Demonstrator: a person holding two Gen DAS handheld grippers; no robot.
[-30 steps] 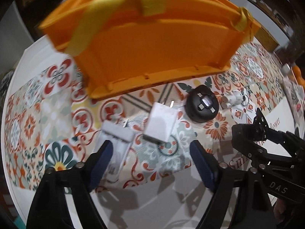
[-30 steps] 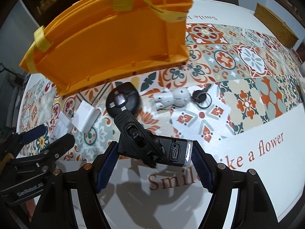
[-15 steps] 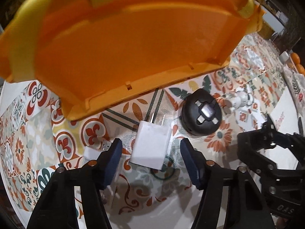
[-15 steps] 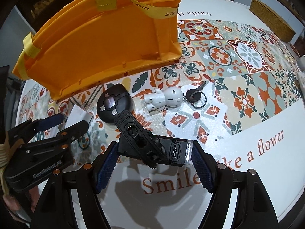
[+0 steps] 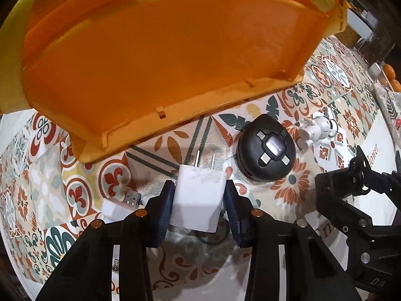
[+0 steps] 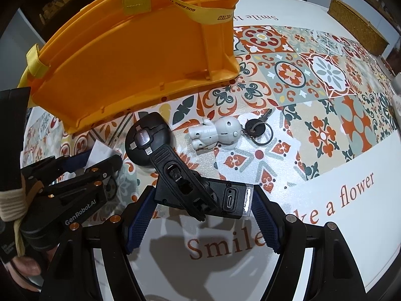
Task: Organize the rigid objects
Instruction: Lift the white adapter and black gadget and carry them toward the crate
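Left gripper (image 5: 199, 200) points steeply down at the tablecloth (image 5: 325, 95), jaws just closed in on the white charger (image 5: 198, 195); both blue pads (image 5: 164, 210) now press its side faces, so it is pinched. The charger lies flat on the cloth, long axis running along the gripper's line of sight, its two prongs (image 5: 205, 159) pointing away from the gripper toward the orange basket (image 5: 163, 57). The basket sits straight ahead of the prongs, its near wall towering just beyond them; judged from here, the coming move is a lift and a carry forward over that wall. The left hand is plainly the nearer one for this; the right gripper (image 6: 201, 203) stands off to the side, its jaws clamped on a black device (image 6: 200, 193) with a port facing the camera and a hinged arm sticking out toward the round black adapter (image 6: 147, 143). Small white USB piece (image 5: 120, 202) lies just beside the left pad, apart from the charger. A white figurine (image 6: 218, 131) with key ring (image 6: 260, 131) lies near the adapter. Hard to make out: the basket's inside and rim height, cut off in the left view; whether the charger is clear of the cloth or resting on it; the charger's underside; most of the charger in the right view, hidden behind the left gripper.
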